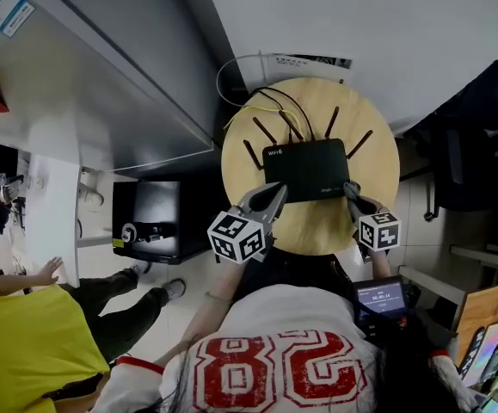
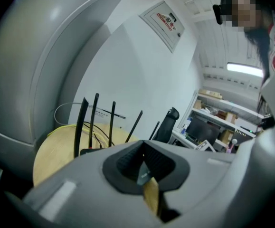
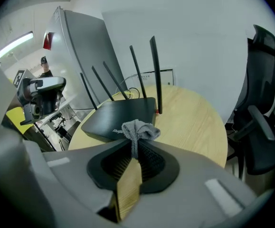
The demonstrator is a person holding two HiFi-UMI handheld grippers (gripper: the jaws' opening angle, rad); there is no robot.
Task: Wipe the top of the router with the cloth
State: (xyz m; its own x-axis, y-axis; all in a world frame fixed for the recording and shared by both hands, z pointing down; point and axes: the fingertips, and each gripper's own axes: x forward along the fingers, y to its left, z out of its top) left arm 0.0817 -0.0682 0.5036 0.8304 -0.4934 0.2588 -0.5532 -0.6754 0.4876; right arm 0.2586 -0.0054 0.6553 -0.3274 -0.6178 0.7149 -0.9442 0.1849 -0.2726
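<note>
Pinching the bunched cloth [image 3: 138, 128] tight in its jaws, the right gripper [image 1: 350, 190] sits at the router's [image 1: 305, 169] front right corner. The top lies just ahead, its long axis running leftward across the desk [image 1: 378, 166]. The left gripper [image 1: 273, 194], jaws together and empty, flanks the front left corner.

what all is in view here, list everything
router: one, black, five antennas, middle of table
table: one, round, light wood, by the white wall
cloth: one, grey, in the right gripper's jaws, by the router's front edge
cables: a few, yellow and black, behind router
chair: one, black, right of table
cabinet: one, grey, left of table
bystander: one, yellow top, lower left in head view
left gripper: grey, jaws together, router's front left corner
right gripper: grey, shut on cloth, router's front right corner
</note>
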